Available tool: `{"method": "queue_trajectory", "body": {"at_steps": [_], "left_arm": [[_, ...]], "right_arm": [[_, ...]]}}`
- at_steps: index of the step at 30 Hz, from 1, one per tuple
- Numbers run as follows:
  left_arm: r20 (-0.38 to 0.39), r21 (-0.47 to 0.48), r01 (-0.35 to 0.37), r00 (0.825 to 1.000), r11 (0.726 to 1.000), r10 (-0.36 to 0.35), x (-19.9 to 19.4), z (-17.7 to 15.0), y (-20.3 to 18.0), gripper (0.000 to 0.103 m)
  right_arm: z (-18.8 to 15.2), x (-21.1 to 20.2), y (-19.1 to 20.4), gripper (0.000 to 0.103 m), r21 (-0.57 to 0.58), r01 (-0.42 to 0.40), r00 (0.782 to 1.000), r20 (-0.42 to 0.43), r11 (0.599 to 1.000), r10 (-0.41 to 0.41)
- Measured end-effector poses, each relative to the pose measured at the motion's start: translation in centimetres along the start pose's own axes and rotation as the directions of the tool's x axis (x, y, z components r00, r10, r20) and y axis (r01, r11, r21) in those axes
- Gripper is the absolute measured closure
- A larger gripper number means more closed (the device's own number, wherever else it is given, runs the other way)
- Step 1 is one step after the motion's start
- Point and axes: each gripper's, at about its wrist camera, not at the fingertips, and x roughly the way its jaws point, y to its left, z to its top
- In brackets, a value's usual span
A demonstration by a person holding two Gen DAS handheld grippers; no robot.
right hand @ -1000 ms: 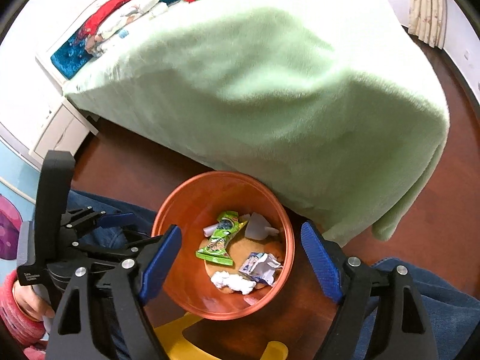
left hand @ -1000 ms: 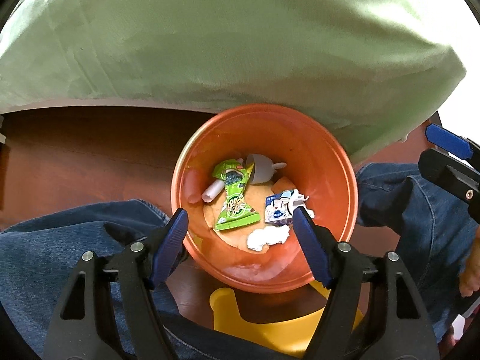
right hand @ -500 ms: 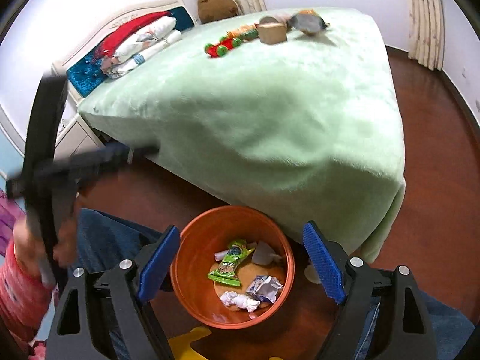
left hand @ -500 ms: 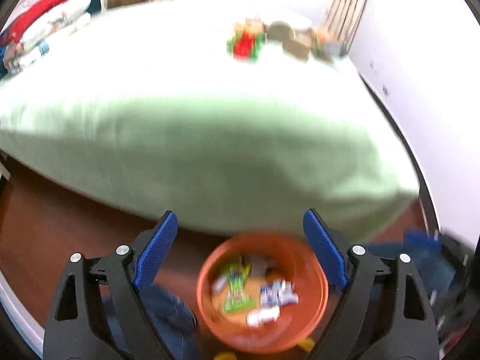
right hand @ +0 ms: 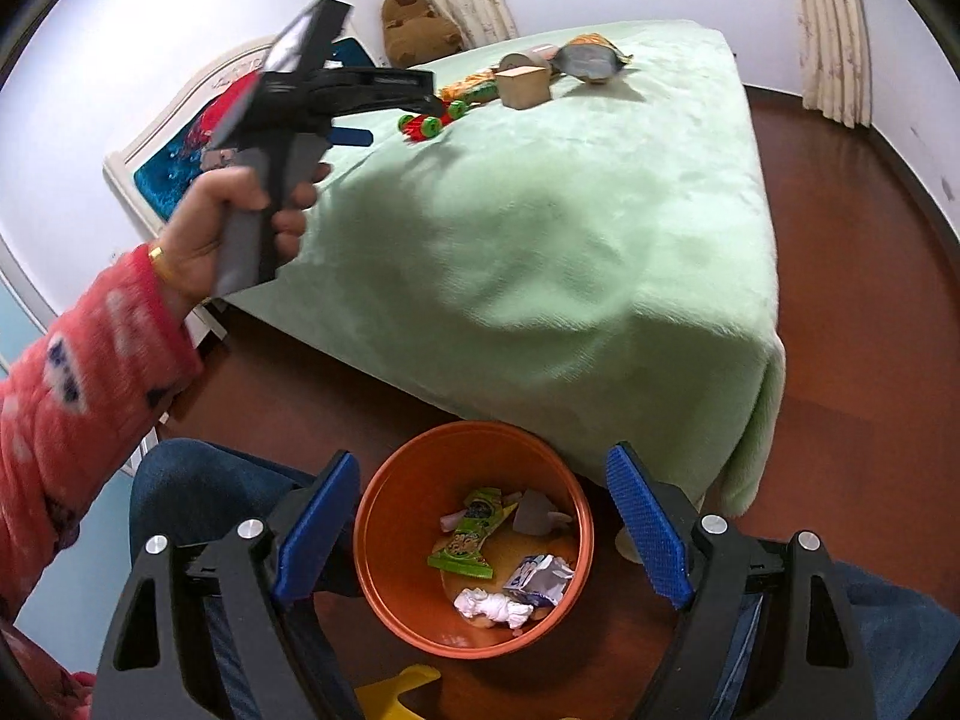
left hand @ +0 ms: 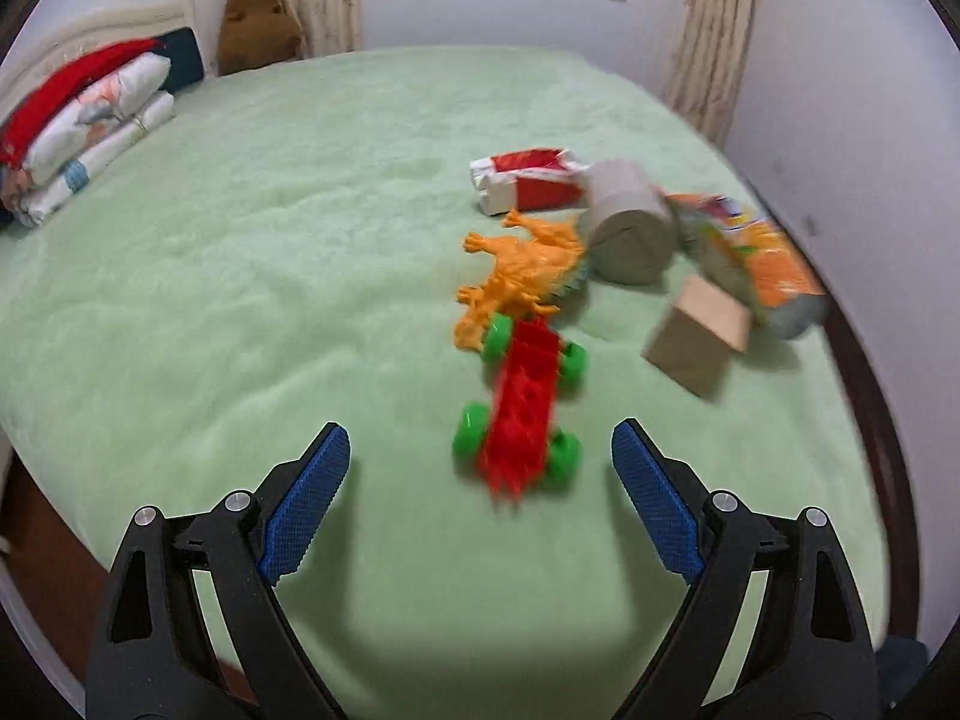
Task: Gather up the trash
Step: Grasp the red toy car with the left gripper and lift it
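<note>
Task partly done: wrappers and tissue are held in the orange bin; the red packet and snack bag remain on the bed. Left gripper and right gripper are shown wide open, empty.

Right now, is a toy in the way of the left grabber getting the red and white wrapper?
Yes. The red toy car and orange dinosaur lie between the open left gripper and the red and white wrapper.

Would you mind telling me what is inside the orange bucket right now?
The bucket holds a green wrapper, a crumpled white tissue, a blue-white packet and a grey scrap. Its near wall hides part of the bottom, and anything beneath the trash cannot be seen.
</note>
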Motion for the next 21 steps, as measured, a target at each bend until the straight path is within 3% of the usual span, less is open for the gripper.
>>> {"method": "queue_trajectory", "body": {"at_steps": [2, 7, 15, 21], "left_arm": [[-0.016, 0.029, -0.035, 0.999, 0.999, 0.035, 1.3, 0.5, -0.8, 0.019], [-0.005, 0.038, -0.038, 0.999, 0.999, 0.039, 1.6, 0.2, -1.4, 0.064], [0.067, 0.004, 0.019, 0.998, 1.000, -0.019, -2.8, -1.5, -0.7, 0.064], [0.126, 0.018, 0.079, 0.989, 0.997, -0.080, -8.5, -6.1, -0.2, 0.064]], "right_arm": [[0.0, -0.1, -0.3, 0.020, 0.006, 0.002, 1.000, 0.000, 1.000, -0.002], [0.1, -0.6, -0.5, 0.020, 0.008, 0.005, 1.000, 0.017, 1.000, -0.005], [1.3, -1.5, 0.2, 0.020, -0.017, 0.015, 0.997, 0.070, 1.000, -0.014], [4.8, -1.2, 0.6, 0.020, -0.041, 0.028, 0.992, 0.121, 0.999, -0.023]]}}
